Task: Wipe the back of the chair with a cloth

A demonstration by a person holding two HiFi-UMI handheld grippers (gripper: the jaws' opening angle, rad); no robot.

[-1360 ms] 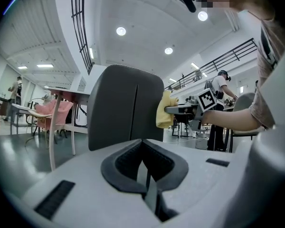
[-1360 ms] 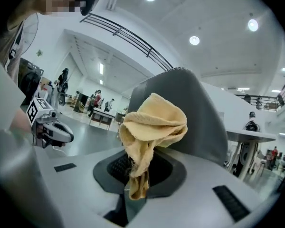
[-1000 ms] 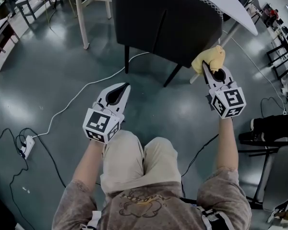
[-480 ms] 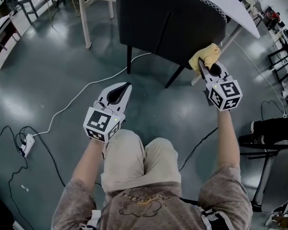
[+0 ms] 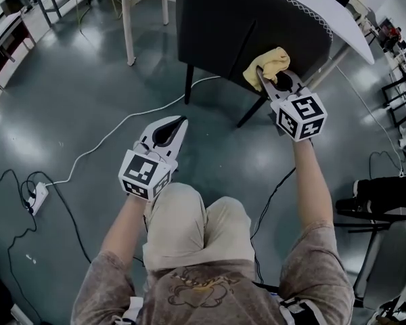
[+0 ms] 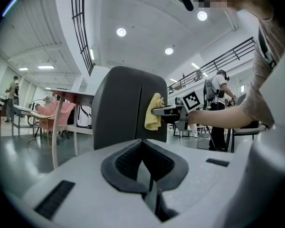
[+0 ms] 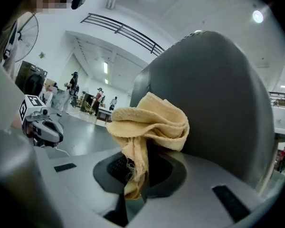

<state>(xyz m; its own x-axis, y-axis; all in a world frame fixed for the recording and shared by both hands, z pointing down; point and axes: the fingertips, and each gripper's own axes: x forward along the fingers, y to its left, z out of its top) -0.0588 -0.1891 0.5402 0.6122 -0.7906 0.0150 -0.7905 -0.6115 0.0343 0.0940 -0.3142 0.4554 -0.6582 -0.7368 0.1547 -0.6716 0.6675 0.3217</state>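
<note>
Head view. Glossy grey-green floor (image 5: pixel 74 93), hard and reflective. A thin white cable (image 5: pixel 115 128) snakes over it left of the chair (image 5: pixel 243 26) to a power strip (image 5: pixel 38 199). The chair has a dark, matte, curved shell back on thin black legs. A white table top (image 5: pixel 311 9) with a patterned edge overhangs the chair's far side. The cloth (image 5: pixel 267 62) is yellow, soft terry, bunched, and pressed against the lower right part of the chair back. The right gripper (image 5: pixel 265 78) has it nipped at the jaw tips. The left gripper (image 5: pixel 178 122) hangs well short of the chair, lower left of it, over the person's knee.

Left gripper view. White plastic body with black ribbed pads. The jaws meet tip to tip with nothing between them. Beyond them the chair back stands upright with a vertical seam down its middle. The cloth hangs against its right edge off the other gripper.

Right gripper view. The jaws are pinched on a hanging fold of the cloth. The rest of the cloth piles in loose folds above the pads and touches the smooth grey chair back.
</note>
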